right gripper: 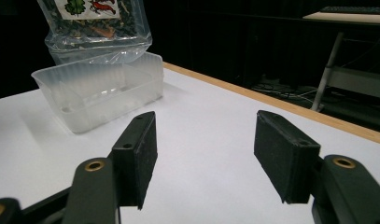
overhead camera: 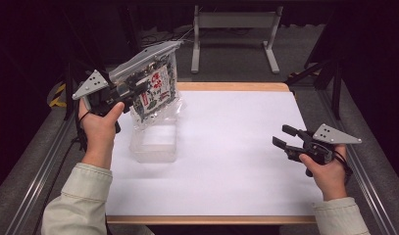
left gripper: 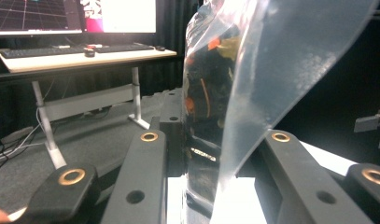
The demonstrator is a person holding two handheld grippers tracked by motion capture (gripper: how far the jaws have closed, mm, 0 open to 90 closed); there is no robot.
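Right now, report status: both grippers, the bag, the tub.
Left gripper shut on the snack bag, held over the clear plastic tub. Right gripper open, empty, low over the white table. Nothing between bag and tub.

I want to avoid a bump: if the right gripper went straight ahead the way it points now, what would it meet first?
Probably the clear plastic tub. The right gripper, jaws open and empty, faces it across bare table; the snack bag hangs above the tub. Depth is uncertain.

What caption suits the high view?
Left tongs hold a snack bag above a clear tub; right tongs open.
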